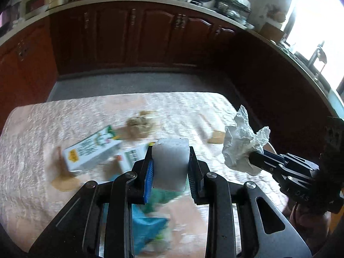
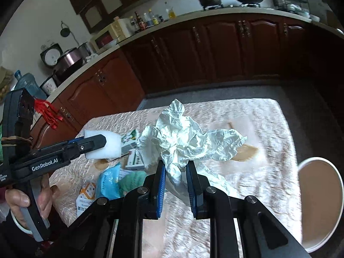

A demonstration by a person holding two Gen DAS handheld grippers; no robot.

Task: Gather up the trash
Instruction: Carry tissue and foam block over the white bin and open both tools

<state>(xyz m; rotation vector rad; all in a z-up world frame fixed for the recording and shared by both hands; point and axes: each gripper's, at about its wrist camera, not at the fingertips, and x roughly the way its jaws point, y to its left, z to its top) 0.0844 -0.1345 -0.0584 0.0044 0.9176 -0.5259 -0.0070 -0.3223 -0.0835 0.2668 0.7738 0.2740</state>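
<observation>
The left gripper (image 1: pixel 171 167) clamps a white foam block (image 1: pixel 171 163) between its blue pads, low centre of the left wrist view; the block fills the narrow gap. At the right of that view the right gripper (image 1: pixel 254 154) pinches a crumpled white tissue (image 1: pixel 240 142), jaws nearly together on the paper. Both are held above the table (image 1: pixel 32 150), which has a pale patterned cloth. Left of centre on the cloth lie 2 white cartons (image 1: pixel 90 150) with green print, blurred. In the right wrist view a blue packet (image 2: pixel 108 182) lies at lower left and a white bowl (image 2: pixel 318 204) sits at the right edge.
</observation>
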